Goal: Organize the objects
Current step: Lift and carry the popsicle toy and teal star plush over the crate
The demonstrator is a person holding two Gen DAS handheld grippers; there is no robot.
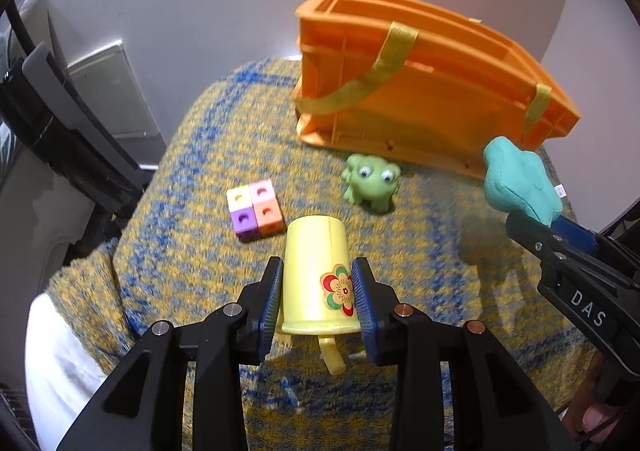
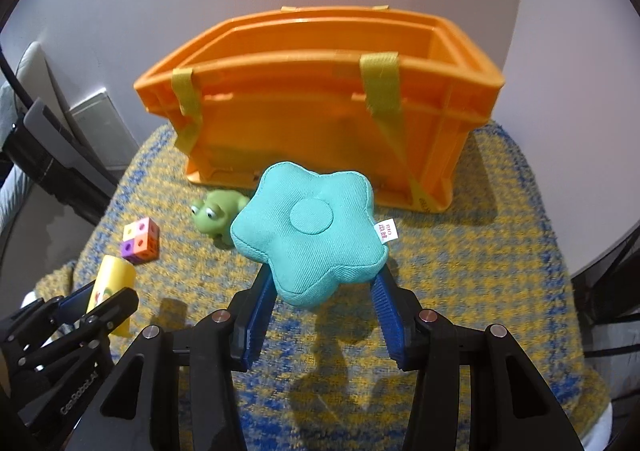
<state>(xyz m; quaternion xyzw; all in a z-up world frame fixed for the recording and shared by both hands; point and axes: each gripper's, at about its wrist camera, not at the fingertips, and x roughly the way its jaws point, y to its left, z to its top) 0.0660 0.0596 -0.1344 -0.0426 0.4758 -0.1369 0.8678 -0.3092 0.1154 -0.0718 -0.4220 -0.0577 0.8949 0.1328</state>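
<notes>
My left tool (image 1: pixel 318 291) is clenched on the yellow cup (image 1: pixel 316 279), which lies on its side with its flower sticker facing up, in front of the orange crate (image 1: pixel 420 91). My right tool (image 2: pixel 324 291) grips the teal star cushion (image 2: pixel 312 235), held up in front of the crate. The green frog (image 1: pixel 372 181) sits just before the crate's front wall, the pastel cube block (image 1: pixel 256 213) farther out to the frog's left, both on the yellow-and-blue blanket (image 1: pixel 180 171).

frog (image 2: pixel 214 213) partly behind cushion (image 2: pixel 312 243), crate (image 2: pixel 320 99) interior unseen
</notes>
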